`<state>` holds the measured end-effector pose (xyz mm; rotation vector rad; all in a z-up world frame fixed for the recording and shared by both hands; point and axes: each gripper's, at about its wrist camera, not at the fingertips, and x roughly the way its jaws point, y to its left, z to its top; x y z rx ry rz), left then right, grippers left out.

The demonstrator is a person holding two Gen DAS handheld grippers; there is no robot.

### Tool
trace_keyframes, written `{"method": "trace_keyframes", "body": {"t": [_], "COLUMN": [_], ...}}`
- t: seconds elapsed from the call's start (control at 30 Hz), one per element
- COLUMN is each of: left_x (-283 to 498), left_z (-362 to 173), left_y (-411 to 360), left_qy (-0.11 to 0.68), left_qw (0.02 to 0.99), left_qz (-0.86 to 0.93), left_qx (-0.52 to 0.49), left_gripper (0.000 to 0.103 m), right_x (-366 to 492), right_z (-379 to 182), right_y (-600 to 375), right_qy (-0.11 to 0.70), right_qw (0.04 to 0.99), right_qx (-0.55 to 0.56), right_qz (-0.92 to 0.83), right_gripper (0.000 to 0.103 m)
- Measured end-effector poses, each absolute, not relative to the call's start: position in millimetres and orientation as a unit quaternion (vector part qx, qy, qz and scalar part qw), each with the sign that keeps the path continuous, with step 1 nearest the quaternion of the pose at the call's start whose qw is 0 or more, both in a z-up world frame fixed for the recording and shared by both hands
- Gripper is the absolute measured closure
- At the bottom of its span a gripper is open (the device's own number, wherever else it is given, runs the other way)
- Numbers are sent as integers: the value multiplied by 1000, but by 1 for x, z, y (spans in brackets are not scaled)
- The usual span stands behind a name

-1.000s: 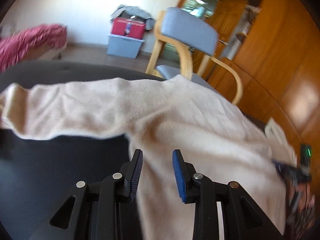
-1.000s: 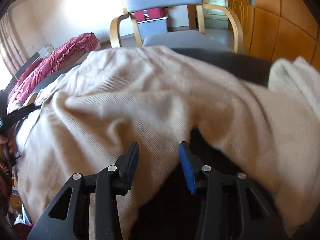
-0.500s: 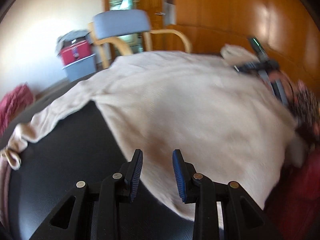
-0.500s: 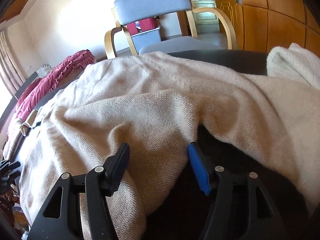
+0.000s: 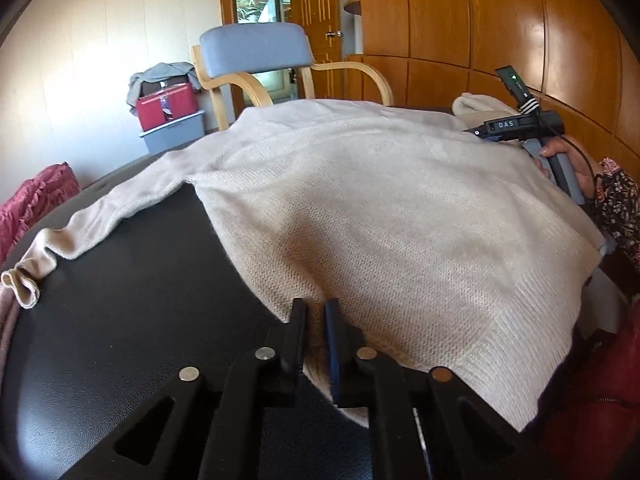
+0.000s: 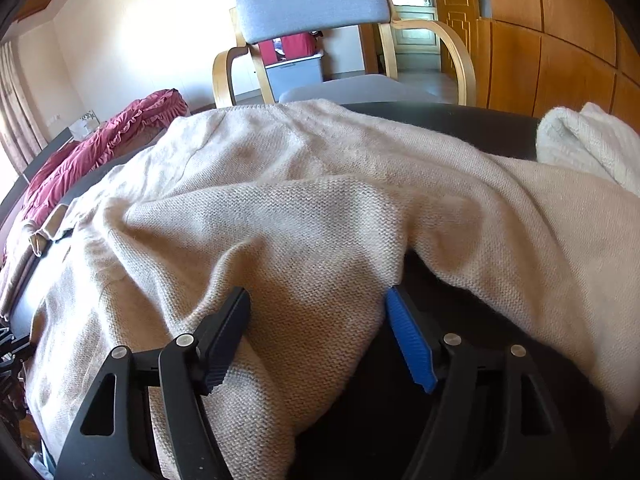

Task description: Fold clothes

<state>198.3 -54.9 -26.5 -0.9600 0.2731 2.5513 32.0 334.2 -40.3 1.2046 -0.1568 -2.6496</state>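
**Sweater spread on the table, gripped at its hem**

Sweater point(image 5: 380, 208) lies flat on the black table point(image 5: 120, 340), one sleeve point(image 5: 112, 216) towards 9 o'clock. The left gripper point(image 5: 316, 312) has its fingers nearly together, pinching the hem; I judge a lift-and-fold comes next.

Right view: the right gripper point(image 6: 316, 308) stands wide apart around a fabric bunch, not clamped; it must close first.

Beige sweater point(image 5: 392, 216) shows a soft, fuzzy, matt knit. Black table point(image 5: 120, 332) looks like grained leatherette with a slight sheen. Wall panels point(image 5: 520, 40) gleam in glossy varnished wood; chair point(image 6: 312, 4) wears matt grey cloth.
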Motion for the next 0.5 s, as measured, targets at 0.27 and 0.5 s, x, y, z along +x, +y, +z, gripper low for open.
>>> {"method": "trace_keyframes", "body": {"t": [0.27,0.5], "left_x": [203,190], "left_z": [12,8], "left_y": [-96,-142], "left_qy": [-49,-125], "left_qw": [208,165], "left_qz": [929,925], "left_qx": [-303,-320], "left_gripper": [97,97], "right_x": [34,55], "right_z": [-34,-15], "right_y": [352,381], "right_qy": [-98,-145], "right_qw": [107,118], "right_qx": [401,387], "right_qz": [-905,-903], "right_gripper": [29,29]}}
